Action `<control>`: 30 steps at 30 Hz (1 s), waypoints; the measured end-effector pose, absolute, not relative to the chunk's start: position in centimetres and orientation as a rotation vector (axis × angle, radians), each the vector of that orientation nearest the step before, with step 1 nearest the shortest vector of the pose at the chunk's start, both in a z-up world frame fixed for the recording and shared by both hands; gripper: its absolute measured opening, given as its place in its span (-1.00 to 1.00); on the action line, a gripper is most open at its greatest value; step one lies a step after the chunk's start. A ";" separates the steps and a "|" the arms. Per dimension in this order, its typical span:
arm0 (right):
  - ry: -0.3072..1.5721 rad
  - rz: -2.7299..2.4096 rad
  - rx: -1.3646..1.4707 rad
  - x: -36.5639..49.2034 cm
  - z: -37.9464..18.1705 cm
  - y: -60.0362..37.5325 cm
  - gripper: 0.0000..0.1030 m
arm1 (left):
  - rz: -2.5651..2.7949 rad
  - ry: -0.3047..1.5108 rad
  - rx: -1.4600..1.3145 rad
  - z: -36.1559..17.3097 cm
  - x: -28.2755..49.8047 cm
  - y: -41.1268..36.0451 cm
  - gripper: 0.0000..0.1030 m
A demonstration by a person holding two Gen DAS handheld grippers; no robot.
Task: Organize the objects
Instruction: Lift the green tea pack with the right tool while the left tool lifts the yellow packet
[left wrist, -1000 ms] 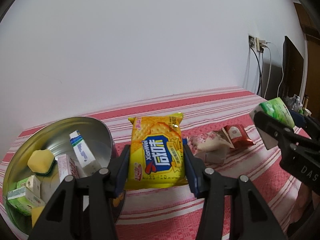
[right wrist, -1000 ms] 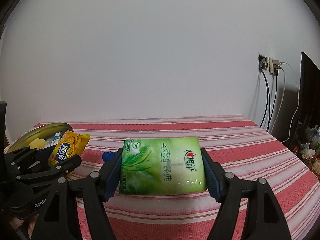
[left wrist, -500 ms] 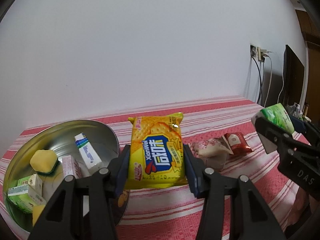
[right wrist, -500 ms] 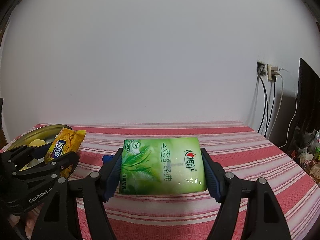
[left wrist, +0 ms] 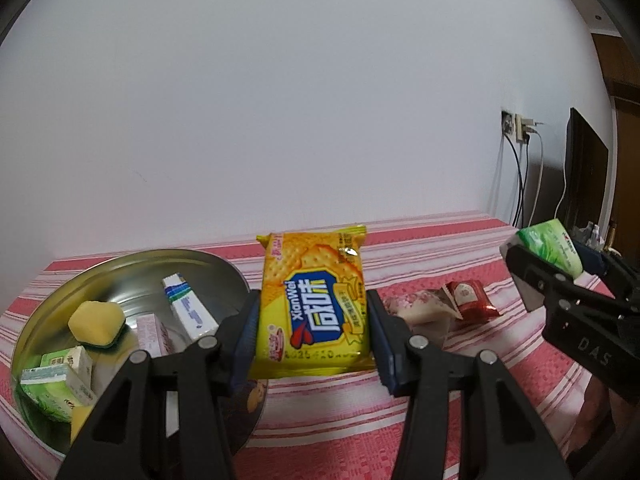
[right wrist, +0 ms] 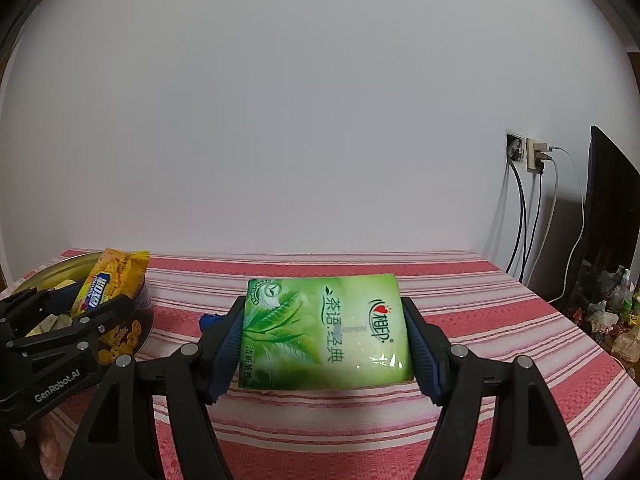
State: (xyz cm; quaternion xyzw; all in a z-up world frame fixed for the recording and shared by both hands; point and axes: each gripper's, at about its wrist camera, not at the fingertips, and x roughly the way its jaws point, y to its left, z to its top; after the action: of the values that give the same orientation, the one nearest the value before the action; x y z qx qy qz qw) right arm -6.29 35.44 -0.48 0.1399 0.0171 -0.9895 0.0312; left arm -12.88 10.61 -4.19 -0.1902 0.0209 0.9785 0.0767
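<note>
My left gripper (left wrist: pixel 312 336) is shut on a yellow cracker packet (left wrist: pixel 314 300), held above the red striped tablecloth just right of a round metal tin (left wrist: pixel 224 268). The tin holds a toothpaste box (left wrist: pixel 188 310), a yellow sponge (left wrist: pixel 96 324) and small green and pink boxes. My right gripper (right wrist: pixel 324 340) is shut on a green tissue pack (right wrist: pixel 326 330), held flat above the cloth. In the left wrist view the tissue pack (left wrist: pixel 554 246) and right gripper show at the far right. In the right wrist view the cracker packet (right wrist: pixel 112 280) and tin (right wrist: pixel 60 272) sit at the left.
A pink-white snack bag (left wrist: pixel 416 306) and a red sachet (left wrist: pixel 470 298) lie on the cloth right of the cracker packet. Something blue (right wrist: pixel 210 320) lies behind the right gripper's left finger. Wall sockets with cables (right wrist: pixel 528 156) and a dark screen (right wrist: pixel 608 208) stand at the right.
Both views have tilted slightly upward, so the table and tin sit lower in frame. Both packets stay gripped as before.
</note>
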 end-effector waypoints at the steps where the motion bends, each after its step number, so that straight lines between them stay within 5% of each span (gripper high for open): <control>1: 0.053 -3.051 0.432 -6.3 -0.5 35.4 0.43 | 2.935 0.057 -0.566 -4.2 -12.9 10.4 -0.03; 30: 0.046 -2.952 0.405 -6.3 -0.5 32.1 0.43 | 3.022 -0.011 -0.471 -4.0 -11.4 8.7 -0.03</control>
State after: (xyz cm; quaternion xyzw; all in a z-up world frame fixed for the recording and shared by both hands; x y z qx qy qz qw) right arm -6.30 32.10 -0.54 0.1355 0.0155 -0.9874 0.0807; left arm -11.35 8.67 -3.97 -0.1540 -0.0035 0.9872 0.0414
